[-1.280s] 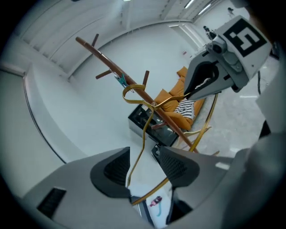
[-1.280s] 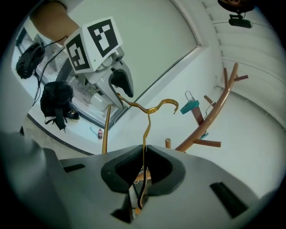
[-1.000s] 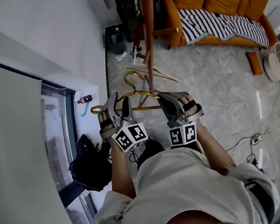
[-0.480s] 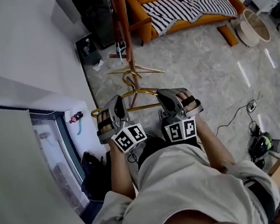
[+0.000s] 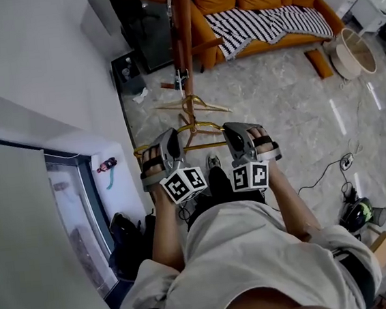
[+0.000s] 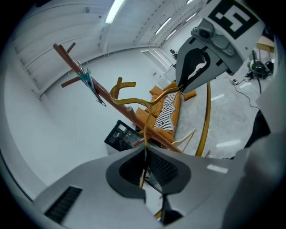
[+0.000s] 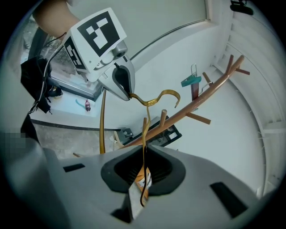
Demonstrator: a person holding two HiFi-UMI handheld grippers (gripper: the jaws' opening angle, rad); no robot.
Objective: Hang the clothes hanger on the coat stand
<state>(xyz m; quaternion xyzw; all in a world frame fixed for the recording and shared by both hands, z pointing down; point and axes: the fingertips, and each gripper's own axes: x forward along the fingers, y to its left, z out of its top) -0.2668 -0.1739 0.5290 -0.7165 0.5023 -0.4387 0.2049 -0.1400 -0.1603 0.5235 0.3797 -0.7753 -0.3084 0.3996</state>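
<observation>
A gold wire hanger (image 5: 194,128) is held up in front of me by both grippers. My left gripper (image 5: 170,139) is shut on its left shoulder and my right gripper (image 5: 232,132) on its right shoulder. In the left gripper view the wire (image 6: 145,134) runs between the pads, with the hook (image 6: 121,86) beside the wooden coat stand (image 6: 111,96). From the right gripper view, the wire (image 7: 144,143) is pinched in the jaws and the hook (image 7: 164,95) hangs short of the stand's pole (image 7: 196,105). The stand (image 5: 181,28) rises just beyond the hanger.
A pale wooden hanger (image 5: 191,105) lies on the floor at the stand's foot. A teal clip (image 7: 191,81) hangs on a peg. An orange sofa with a striped throw (image 5: 261,20) is behind, with a round basket (image 5: 350,51) at the right. A black bag (image 5: 123,236) sits by the window.
The left gripper, open beside the hanger a second ago, has closed on its left shoulder. Both grippers have since carried the hanger up and towards the stand.
</observation>
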